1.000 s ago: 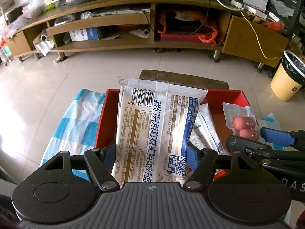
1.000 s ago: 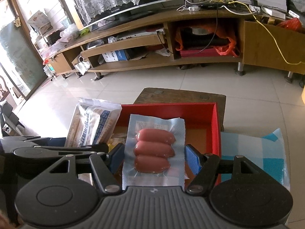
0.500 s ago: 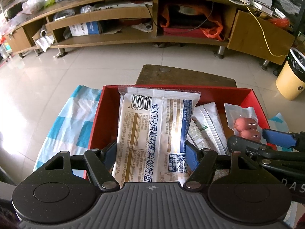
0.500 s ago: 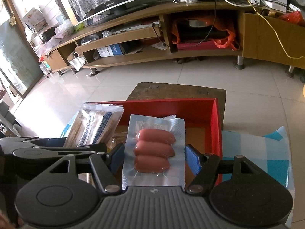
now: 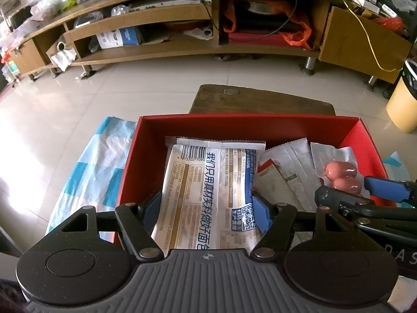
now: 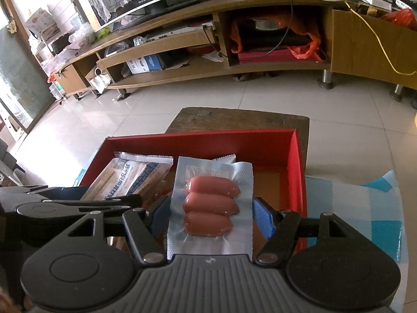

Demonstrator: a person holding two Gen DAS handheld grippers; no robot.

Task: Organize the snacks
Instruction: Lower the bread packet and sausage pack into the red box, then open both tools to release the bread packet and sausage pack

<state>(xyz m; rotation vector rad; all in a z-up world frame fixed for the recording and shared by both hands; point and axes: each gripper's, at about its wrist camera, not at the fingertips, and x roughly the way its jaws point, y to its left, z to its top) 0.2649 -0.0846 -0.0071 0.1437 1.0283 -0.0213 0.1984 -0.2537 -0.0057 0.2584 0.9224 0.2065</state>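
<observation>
left hand-held gripper [image 5: 206,208] is clamped on the noodle packet [image 5: 208,195], held over the red box [image 5: 247,125]. right hand-held gripper [image 6: 209,215] is clamped on the sausage pouch [image 6: 211,203], also over the box. both are likely light. the packet is crinkly film over a stiff block; the pouch is slick, embossed, flexible. grip both across their side edges.

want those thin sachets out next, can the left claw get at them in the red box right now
Probably not: the left claw is shut on the big noodle packet, which overlaps the sachets in the red box.
</observation>
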